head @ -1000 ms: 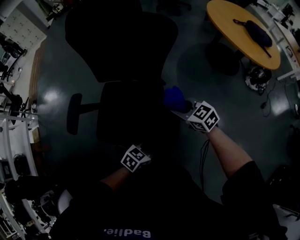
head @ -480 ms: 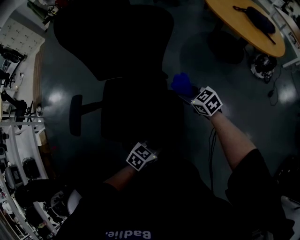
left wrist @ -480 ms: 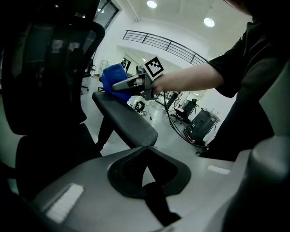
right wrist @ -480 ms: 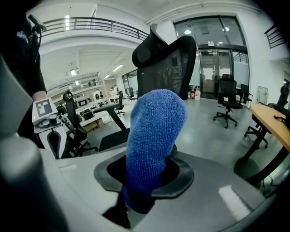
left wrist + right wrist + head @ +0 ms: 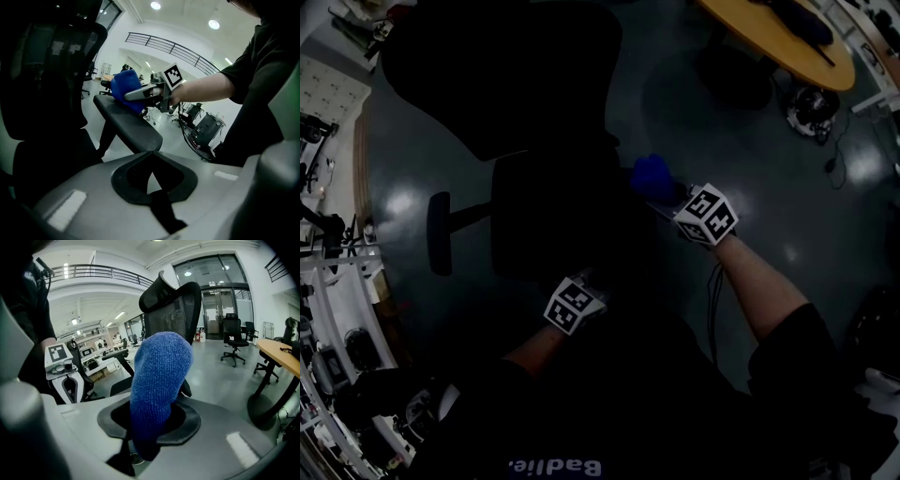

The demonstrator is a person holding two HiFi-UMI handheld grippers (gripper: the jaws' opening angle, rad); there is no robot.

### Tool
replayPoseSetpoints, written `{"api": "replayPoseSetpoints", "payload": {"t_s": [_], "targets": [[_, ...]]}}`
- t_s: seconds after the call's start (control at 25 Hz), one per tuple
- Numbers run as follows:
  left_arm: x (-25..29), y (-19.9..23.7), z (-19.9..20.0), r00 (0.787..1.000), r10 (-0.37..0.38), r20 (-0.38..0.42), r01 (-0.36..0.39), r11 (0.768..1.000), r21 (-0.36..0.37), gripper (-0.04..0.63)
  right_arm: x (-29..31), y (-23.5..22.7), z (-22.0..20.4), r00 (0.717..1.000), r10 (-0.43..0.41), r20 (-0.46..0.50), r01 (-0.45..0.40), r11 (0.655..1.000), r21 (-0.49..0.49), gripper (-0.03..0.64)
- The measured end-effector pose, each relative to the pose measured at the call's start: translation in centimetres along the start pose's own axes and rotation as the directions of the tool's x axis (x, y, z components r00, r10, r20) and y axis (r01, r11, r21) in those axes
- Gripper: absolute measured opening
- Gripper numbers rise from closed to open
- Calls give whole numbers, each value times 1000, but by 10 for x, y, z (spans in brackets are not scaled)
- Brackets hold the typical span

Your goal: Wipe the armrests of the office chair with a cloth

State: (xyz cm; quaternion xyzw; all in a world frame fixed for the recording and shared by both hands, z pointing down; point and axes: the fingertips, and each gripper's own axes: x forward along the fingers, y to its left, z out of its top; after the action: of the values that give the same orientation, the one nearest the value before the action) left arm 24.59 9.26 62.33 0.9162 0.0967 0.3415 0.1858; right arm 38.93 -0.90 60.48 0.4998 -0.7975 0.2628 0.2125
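Compared with half a second ago, the blue cloth [image 5: 650, 174] and the right tongs [image 5: 667, 199] sit a little lower and further left in the head view, while the round wooden tabletop [image 5: 769, 42] has slid up against the top edge. The left tongs [image 5: 589, 284] have barely shifted and hang by the front of the seat of the office chair [image 5: 516, 84]. The right tongs pinch the cloth, whose bunched end lies on the chair's right armrest [image 5: 129, 124]. The head view is so dark that this armrest melts into the black seat there; only the opposite armrest [image 5: 440, 232] stands out against the shiny floor [image 5: 741, 159]. The left gripper view shows what the head view hides: the long grey pad of the right armrest, with the cloth pressed onto its far end. It also shows the left tongs pressed together with nothing between them. The right gripper view gives the cloth close up, rising upright out of its tongs in front of the chair's mesh backrest [image 5: 176, 305].
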Motion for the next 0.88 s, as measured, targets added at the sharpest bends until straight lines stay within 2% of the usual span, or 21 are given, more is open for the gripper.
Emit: {"api": "replayPoseSetpoints", "payload": {"t_s": [0.16, 0.6, 0.88], "targets": [[-2, 1, -2, 1000, -11, 6, 11, 1000, 9, 20, -8, 22, -12, 1000, 9, 12, -10, 1000, 22, 124], [-2, 1, -3, 998, -57, 27, 57, 998, 30, 20, -27, 92, -44, 999, 35, -30, -33, 999, 43, 124], [-2, 2, -4, 994, -108, 32, 106, 993, 54, 20, -31, 130, -58, 999, -17, -28, 21, 991, 130, 124]]}}
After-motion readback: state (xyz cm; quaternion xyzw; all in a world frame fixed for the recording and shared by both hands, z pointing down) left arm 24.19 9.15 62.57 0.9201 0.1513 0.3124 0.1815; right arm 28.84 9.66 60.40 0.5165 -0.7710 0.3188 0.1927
